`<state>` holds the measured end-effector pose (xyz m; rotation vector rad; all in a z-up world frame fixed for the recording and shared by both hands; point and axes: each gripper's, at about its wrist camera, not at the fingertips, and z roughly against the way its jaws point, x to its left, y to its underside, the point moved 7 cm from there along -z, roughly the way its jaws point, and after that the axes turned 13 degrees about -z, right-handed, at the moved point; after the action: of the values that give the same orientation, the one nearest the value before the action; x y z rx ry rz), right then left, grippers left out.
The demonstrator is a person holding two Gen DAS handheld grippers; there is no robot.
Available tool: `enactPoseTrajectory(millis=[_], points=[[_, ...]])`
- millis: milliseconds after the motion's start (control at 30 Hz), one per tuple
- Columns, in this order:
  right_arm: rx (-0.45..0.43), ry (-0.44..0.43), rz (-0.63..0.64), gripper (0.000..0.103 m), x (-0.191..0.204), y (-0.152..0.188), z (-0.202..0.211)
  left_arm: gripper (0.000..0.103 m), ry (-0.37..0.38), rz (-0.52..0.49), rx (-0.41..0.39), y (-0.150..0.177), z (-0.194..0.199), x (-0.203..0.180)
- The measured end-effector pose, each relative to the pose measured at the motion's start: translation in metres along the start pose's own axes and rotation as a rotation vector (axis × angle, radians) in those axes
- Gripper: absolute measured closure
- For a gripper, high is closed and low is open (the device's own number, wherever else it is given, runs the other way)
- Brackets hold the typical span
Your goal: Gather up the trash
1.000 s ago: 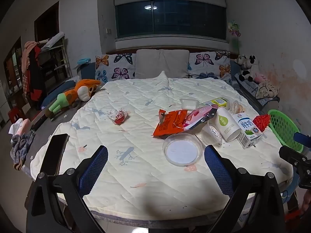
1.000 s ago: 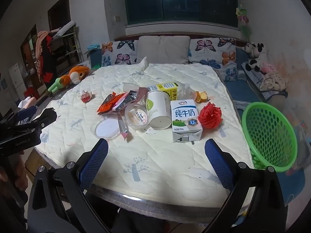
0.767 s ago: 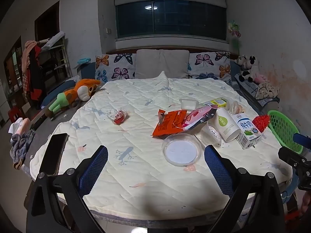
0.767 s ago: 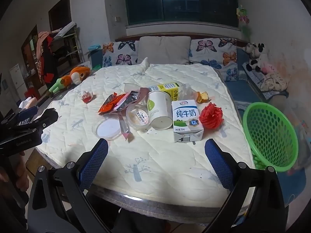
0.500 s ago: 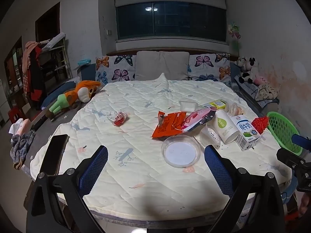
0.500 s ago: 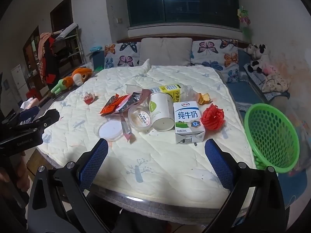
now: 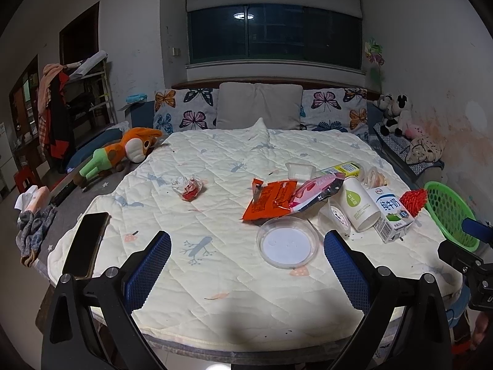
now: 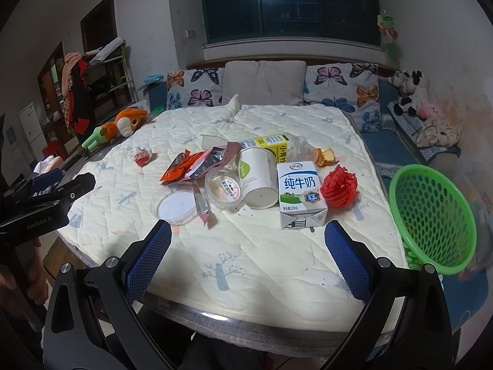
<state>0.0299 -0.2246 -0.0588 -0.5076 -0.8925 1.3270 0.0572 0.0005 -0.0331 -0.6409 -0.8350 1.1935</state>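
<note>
Two handheld grippers hover at the near edge of a quilted table (image 8: 277,265) strewn with trash. In the left wrist view, the left gripper (image 7: 246,265) fills the bottom of the frame, its blue-padded jaws spread wide with nothing between them; a clear plastic lid (image 7: 288,242) lies just beyond, right of centre. In the right wrist view, the right gripper (image 8: 248,256) is likewise spread and empty at the bottom of the frame. The trash sits mid-frame: a white milk carton (image 8: 300,194) standing beside a tipped paper cup (image 8: 257,177), a small lidded tub (image 8: 223,186), an orange snack wrapper (image 8: 181,166), a pink-and-silver wrapper (image 8: 215,157), a yellow carton (image 8: 271,143) behind, and a red foam net (image 8: 339,186) just to the carton's right. A crumpled red-and-clear wrapper (image 7: 188,185) lies apart, left of centre in the left wrist view. A green plastic basket (image 8: 431,215) stands tilted off the table's edge at the right of the frame. A black phone (image 7: 87,243) rests at the lower left in the left wrist view.
</note>
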Motion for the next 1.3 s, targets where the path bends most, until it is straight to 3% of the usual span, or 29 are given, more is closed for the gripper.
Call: enactPoseTrajectory(millis=[1300], points=[[0.002,-0.003,0.001,0.004,0.0015,0.0027,-0.0021,0.007,-0.004,-0.003,0.001,0.0024,-0.0024,0.0061]])
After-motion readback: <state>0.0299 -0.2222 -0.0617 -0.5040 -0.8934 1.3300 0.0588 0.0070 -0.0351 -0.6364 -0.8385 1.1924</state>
